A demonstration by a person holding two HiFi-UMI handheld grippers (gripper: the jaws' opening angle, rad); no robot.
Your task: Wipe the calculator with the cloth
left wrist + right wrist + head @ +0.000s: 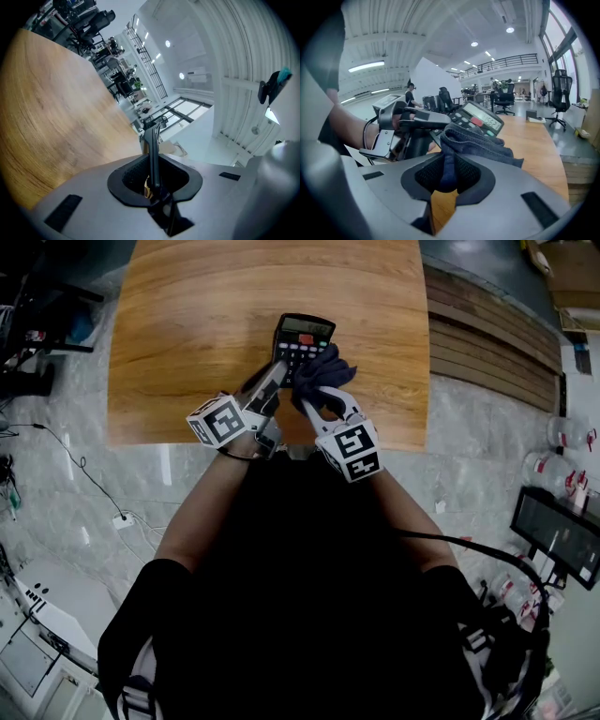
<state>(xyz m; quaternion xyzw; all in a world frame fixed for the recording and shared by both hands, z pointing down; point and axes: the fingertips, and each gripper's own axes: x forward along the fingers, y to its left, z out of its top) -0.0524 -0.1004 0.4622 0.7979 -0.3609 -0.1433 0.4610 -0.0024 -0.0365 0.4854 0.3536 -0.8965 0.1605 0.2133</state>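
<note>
Dark blue cloth (324, 369) against black calculator (302, 335)

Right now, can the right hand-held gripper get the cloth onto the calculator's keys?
Likely yes: the cloth in the right hand-held gripper lies at the keys, and the left hand-held gripper clamps only the calculator's edge.

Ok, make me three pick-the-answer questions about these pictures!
1. Where is the calculator? A) on the floor B) in the left claw C) on a chair
2. What colour is the cloth? A) dark blue B) yellow C) white
3. What is the right claw doing? A) open and empty B) shut on the cloth C) shut on a pen
1 B: its edge shows gripped inside that claw. 2 A: dark blue in both views. 3 B: the cloth is pinched in it.
</note>
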